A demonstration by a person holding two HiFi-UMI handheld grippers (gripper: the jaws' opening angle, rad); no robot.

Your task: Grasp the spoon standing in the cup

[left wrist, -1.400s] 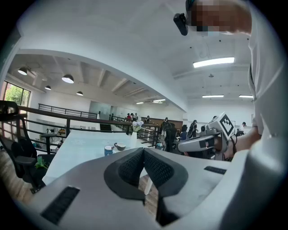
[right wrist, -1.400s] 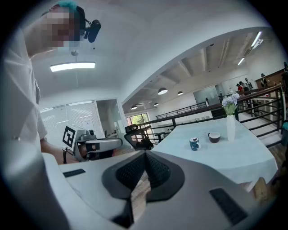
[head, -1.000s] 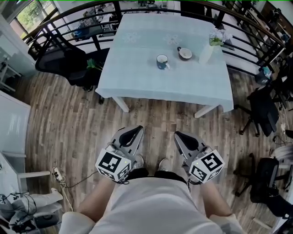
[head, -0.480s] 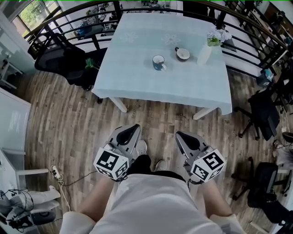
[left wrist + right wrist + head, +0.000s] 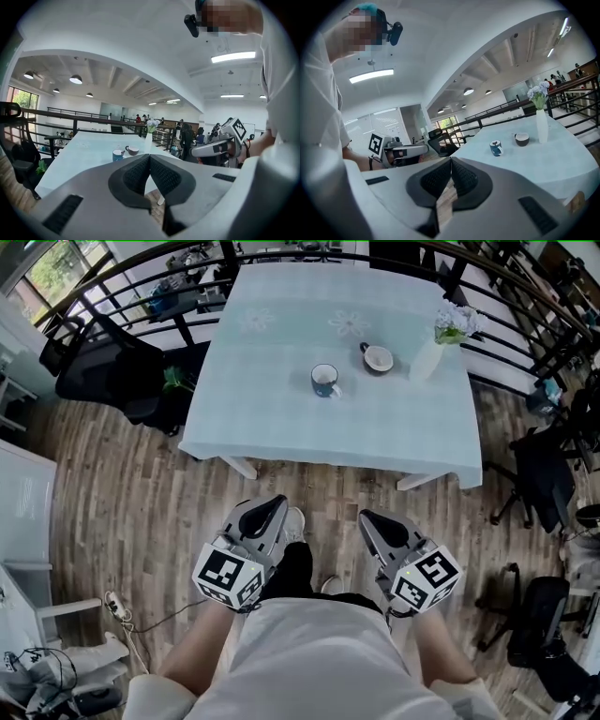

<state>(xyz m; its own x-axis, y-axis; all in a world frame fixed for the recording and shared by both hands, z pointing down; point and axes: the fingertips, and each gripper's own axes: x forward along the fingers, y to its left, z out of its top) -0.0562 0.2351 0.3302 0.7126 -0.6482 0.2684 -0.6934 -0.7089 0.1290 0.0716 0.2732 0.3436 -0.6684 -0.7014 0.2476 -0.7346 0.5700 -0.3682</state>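
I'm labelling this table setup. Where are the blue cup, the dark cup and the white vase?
blue cup (image 5: 325,380): head view, on its open top.
dark cup (image 5: 379,357): head view, on its pale inside.
white vase (image 5: 425,359): head view, on its body.

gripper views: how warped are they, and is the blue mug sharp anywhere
Left and right gripper views: heavy fisheye, black round border, dark metal railing bowed, long ceiling lamp blown out white. Head view: milder edge bending, even light, small blue ceramic mug fairly sharp.

The cup (image 5: 325,381) stands on the table (image 5: 281,413), left of the mug (image 5: 378,357) and vase (image 5: 427,356).
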